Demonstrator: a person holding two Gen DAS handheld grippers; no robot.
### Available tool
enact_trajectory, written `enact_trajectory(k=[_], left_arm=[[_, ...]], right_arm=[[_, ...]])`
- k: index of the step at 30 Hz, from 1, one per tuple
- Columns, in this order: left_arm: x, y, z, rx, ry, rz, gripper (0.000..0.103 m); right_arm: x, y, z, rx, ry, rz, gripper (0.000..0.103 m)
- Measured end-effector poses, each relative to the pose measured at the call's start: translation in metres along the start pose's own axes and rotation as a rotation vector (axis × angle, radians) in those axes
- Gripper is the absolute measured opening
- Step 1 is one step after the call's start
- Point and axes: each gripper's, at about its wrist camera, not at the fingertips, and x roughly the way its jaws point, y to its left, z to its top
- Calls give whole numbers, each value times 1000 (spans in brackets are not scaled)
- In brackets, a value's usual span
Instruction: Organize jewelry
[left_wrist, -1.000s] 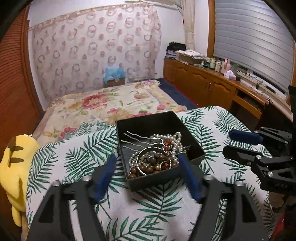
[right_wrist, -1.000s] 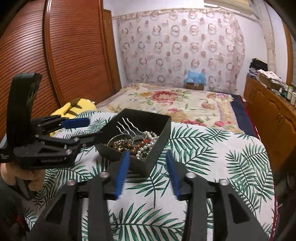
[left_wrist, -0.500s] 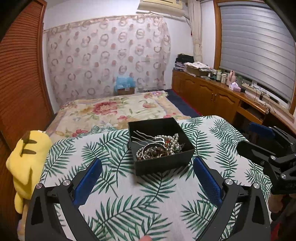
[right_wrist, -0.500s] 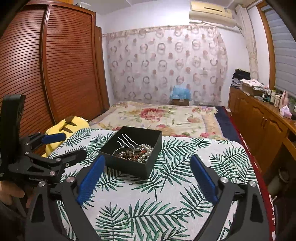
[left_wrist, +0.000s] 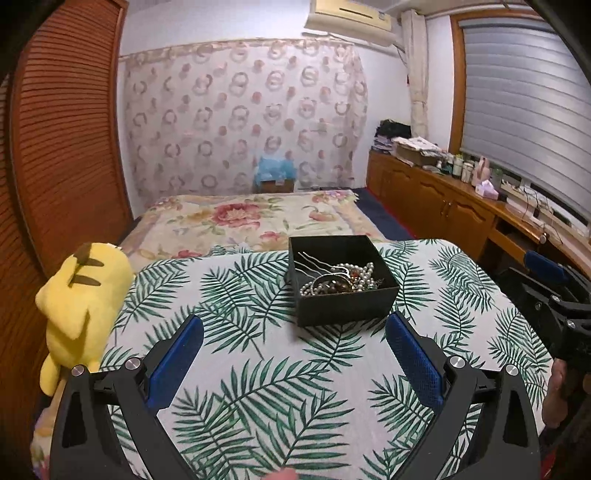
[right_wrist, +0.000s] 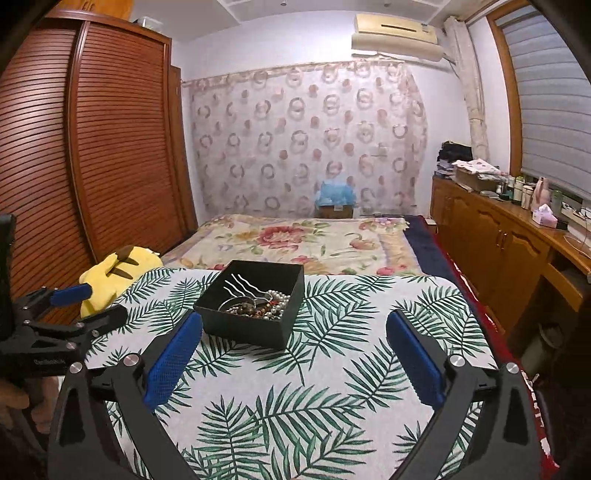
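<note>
Black box (left_wrist: 341, 280) of tangled pearls, beads, hairpins ahead; my left gripper (left_wrist: 293, 360) and right gripper (right_wrist: 293, 360) both spread wide, empty, level.

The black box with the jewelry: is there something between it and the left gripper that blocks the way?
Nothing visible blocks it. Between the open left gripper and the black box lies only the bare leaf-print cloth. The yellow plush toy sits off at the table's left edge, and the right gripper is off to the right.

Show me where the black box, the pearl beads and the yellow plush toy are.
black box (left_wrist: 345, 304), left wrist view, on its near outer wall.
pearl beads (left_wrist: 364, 271), left wrist view, on the strand inside the box.
yellow plush toy (left_wrist: 83, 295), left wrist view, on its body.
</note>
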Motion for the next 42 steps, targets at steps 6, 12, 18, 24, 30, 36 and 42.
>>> enact_trajectory(k=[6, 12, 18, 24, 30, 36, 42], left_arm=[[-11, 3, -3, -3, -16, 24, 95], [-14, 4, -4, -4, -23, 30, 95], [-15, 2, -4, -2, -24, 29, 95], [-14, 2, -4, -4, -23, 27, 95], [-14, 1, -4, -4, -24, 26, 95], [-15, -1, -5, 1, -26, 26, 95], [-16, -1, -6, -2, -26, 23, 95]], right_arm=[[-5, -5, -8, 16, -5, -9, 100], [-4, -8, -8, 29, -8, -9, 100], [-3, -8, -8, 29, -8, -4, 100], [-3, -7, -10, 29, -8, -3, 100], [-3, -6, -10, 29, -8, -1, 100], [-3, -6, -10, 30, -8, -1, 100], [-4, 0, -10, 30, -6, 3, 100]])
